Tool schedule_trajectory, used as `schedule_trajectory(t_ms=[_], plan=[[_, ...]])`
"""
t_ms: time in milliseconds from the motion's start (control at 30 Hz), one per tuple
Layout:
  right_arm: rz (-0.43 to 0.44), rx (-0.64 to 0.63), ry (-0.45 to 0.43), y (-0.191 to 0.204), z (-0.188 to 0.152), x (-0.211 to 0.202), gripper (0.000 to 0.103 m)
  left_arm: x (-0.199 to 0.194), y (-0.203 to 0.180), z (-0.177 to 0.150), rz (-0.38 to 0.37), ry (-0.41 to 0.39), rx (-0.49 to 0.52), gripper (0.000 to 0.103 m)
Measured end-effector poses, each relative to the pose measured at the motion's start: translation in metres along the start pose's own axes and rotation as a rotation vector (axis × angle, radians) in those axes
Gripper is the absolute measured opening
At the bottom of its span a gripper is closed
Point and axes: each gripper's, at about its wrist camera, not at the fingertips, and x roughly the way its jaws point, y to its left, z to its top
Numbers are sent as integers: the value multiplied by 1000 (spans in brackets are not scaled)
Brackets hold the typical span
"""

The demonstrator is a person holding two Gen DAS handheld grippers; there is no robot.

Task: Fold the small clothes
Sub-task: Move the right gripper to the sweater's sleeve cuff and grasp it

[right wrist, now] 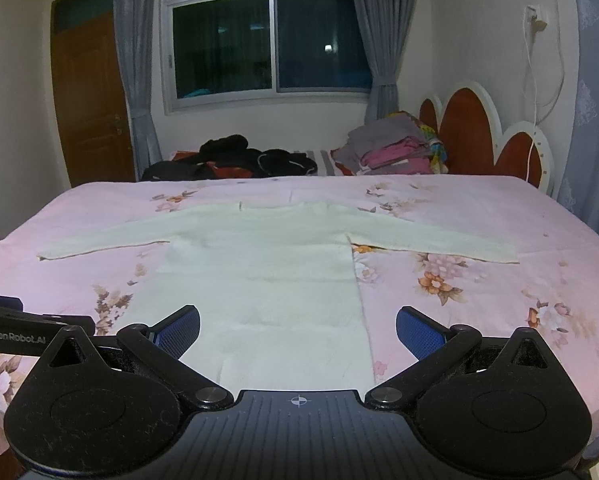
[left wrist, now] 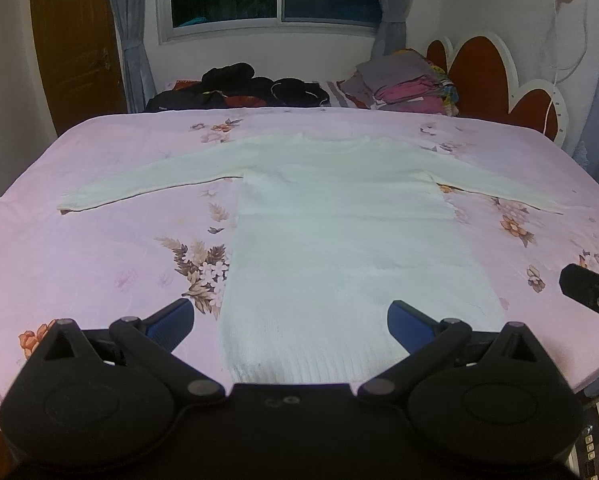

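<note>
Two grippers: the left gripper [left wrist: 291, 320] and the right gripper [right wrist: 298, 326] both hover above the near edge of the bed, jaws spread wide, holding nothing.
Blue pads: one ribbed pad [left wrist: 171, 322] of the left gripper shows clearly; whether it touches the sheet cannot be told.
Sweater: a white knitted sweater [left wrist: 339, 248] lies flat and face-up on the pink floral sheet [left wrist: 99, 248], hem toward the cameras, both sleeves stretched outward.
Hem: in the left wrist view the ribbed lower edge runs under the gripper body; in the right wrist view it is wholly covered by the housing.
Right sleeve end: its cuff [right wrist: 503, 252] is clear in the right wrist view, blurred in the left wrist view.
Neighbouring tool: the right gripper appears only as a black fragment at the left view's frame edge; the left gripper's labelled arm enters the right view at its left edge.
Background: a dark heap of clothes [left wrist: 243, 88] and a folded stack [left wrist: 403, 82] sit beyond the sheet, individual items indistinct.
Headboard: the red and white headboard [right wrist: 467, 136] is cut off by the stack.
</note>
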Motion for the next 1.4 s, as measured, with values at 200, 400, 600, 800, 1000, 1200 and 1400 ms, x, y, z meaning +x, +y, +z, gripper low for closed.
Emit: schedule_trajectory(t_ms=[200,400,600,800,1000,1200,1400], plan=[[-10,4,16,-14,5,26,103,22,0,13,11,9,-7,103],[-8,37,22,-37,15,55,103,52,3,32,30,21,-36,103],[-30,47,33,-61,26,92,103,84,4,53,52,29,-46,103],[-40,58,60,-91,41,128,103,114,2,71,65,36,-76,103],[-47,89,90,-131,49,173,103,144,-5,86,70,44,-98,103],[-70,144,85,-177,57,215,103,179,-17,98,87,50,-84,103],[-116,212,72,-237,62,255,103,212,-32,108,59,66,-66,102]])
